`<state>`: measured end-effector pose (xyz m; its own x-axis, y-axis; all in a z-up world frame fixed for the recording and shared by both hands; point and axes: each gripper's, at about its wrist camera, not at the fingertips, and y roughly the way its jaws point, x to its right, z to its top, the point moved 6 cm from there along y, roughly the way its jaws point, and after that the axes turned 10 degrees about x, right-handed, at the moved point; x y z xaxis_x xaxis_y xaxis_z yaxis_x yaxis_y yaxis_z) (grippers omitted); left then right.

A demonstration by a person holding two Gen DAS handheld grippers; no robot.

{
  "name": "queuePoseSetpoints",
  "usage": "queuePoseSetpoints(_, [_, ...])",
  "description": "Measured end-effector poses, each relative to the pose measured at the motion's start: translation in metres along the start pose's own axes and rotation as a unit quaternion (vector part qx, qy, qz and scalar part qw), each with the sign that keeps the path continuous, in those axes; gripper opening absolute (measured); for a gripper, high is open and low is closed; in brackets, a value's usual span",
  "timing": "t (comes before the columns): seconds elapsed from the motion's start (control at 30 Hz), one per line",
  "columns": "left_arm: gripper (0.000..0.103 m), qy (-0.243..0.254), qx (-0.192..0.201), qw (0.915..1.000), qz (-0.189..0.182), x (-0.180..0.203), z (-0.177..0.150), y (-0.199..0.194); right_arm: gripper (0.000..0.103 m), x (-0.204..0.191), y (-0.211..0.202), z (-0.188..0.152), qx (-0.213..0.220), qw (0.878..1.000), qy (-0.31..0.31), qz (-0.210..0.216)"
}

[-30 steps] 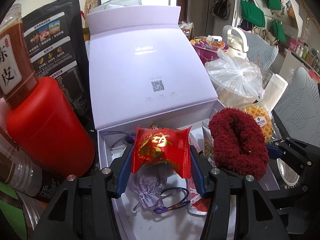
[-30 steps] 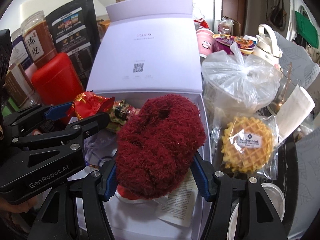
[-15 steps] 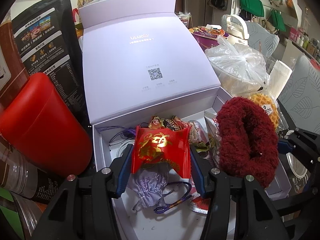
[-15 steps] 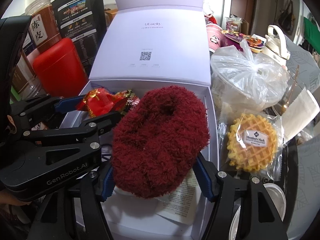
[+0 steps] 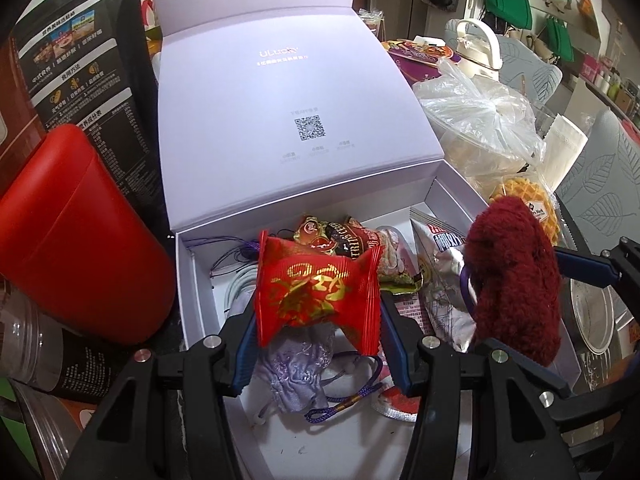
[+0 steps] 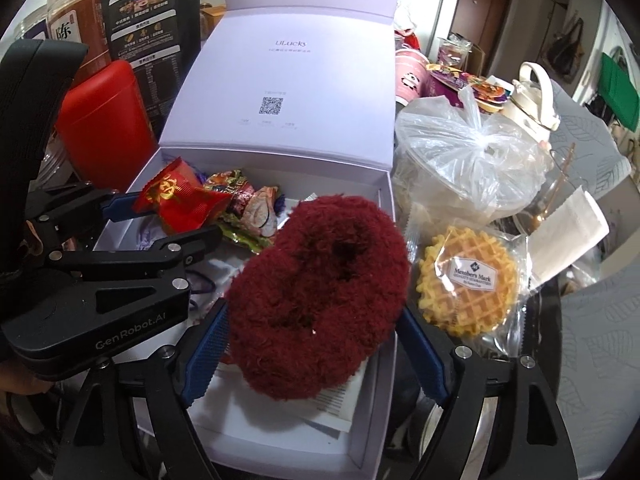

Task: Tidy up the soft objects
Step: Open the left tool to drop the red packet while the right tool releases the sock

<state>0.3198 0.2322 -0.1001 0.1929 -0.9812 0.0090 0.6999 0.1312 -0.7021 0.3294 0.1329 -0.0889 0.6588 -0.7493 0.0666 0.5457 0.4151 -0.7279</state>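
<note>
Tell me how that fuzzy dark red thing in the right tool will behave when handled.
The fuzzy red piece likely squashes easily: it bulges past the right tool. Probably light, since it holds shape unsupported over the white box. Its shaggy pile should resist slipping.

Your left gripper (image 5: 318,334) hides part of the pouch (image 5: 298,372). Scrunchie (image 6: 320,296) covers the leaflet (image 6: 334,404) and the box (image 6: 376,408) floor. Jar (image 6: 76,36) label cut off. Lid (image 5: 280,92) small print unreadable.
</note>
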Motion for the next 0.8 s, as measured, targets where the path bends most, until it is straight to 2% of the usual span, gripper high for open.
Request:
queuePoseSetpoints(0.2, [0.052,-0.013,-0.008,0.9997,0.018,-0.003,0.003,0.001,0.085,0.005,-0.005,0.002,0.009,1.0,0.012,0.002])
queuePoseSetpoints(0.43, [0.054,0.008,-0.025,0.999,0.035,0.001,-0.001,0.003,0.085,0.011,-0.016,0.007,0.025,0.999,0.026,0.001])
queuePoseSetpoints(0.53, [0.055,0.011,-0.032,0.9989,0.032,0.002,-0.001,0.004,0.085,0.013,-0.018,0.008,0.027,0.999,0.027,-0.005])
queuePoseSetpoints(0.57, [0.06,0.01,-0.033,0.9989,0.032,0.002,0.0,0.003,0.085,0.014,-0.018,0.008,0.027,0.999,0.027,-0.007])
queuePoseSetpoints(0.6, [0.07,0.009,-0.032,0.999,0.031,0.003,0.001,0.003,0.085,0.015,-0.018,0.008,0.026,0.999,0.027,-0.01])
queuePoseSetpoints(0.7, [0.089,0.003,-0.022,0.9993,0.03,0.001,0.003,-0.003,0.085,0.016,-0.017,0.007,0.024,0.999,0.025,-0.016])
queuePoseSetpoints(0.8, [0.09,0.0,-0.015,0.9994,0.03,-0.001,0.006,-0.009,0.085,0.018,-0.02,0.007,0.027,0.999,0.028,-0.018])
